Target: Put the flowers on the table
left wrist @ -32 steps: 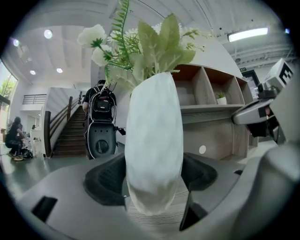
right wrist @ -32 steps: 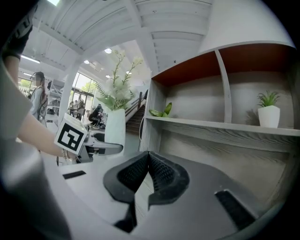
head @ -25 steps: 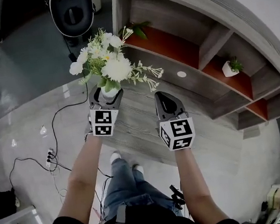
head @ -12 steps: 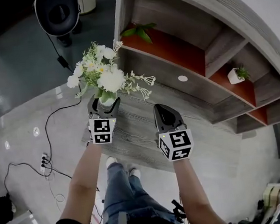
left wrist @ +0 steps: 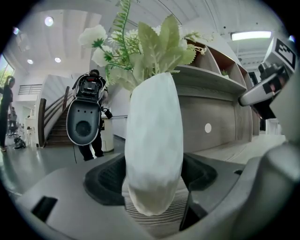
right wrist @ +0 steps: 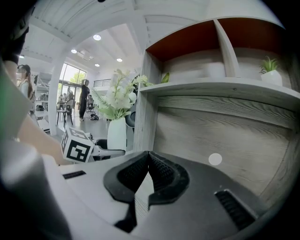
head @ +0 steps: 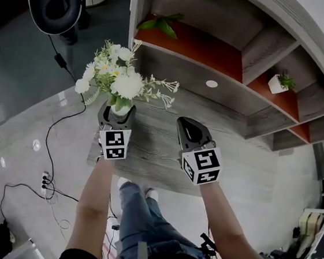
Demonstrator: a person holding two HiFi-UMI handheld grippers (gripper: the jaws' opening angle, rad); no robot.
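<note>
The left gripper (left wrist: 152, 177) is clamping the white vase (left wrist: 153, 126) around its lower belly, with a pad pressing on each side. The flowers (head: 123, 81) are standing upright out of the neck. In the head view the vase is sitting over the grey wood-grain worktop (head: 159, 158), close to its left edge and in front of the shelf unit (head: 217, 56). The left gripper view is showing wood grain right under the rounded base, but whether the base is touching the worktop or hanging just above it cannot be told. The right gripper (right wrist: 149, 161) is hovering over the middle of the worktop with its jaws pressed together on nothing.

The vase is looking rigid, matt and smooth, probably ceramic, so it is likely to be breakable and a little slippery. With the spreading bouquet on top it is probably top-heavy. The stems and blooms are soft and would bend or pull out, so the vase body is the place to hold. The present low, two-sided grip suits it, provided the vase is standing level and settled on its narrow, rounded base before the pads are letting go.
</note>
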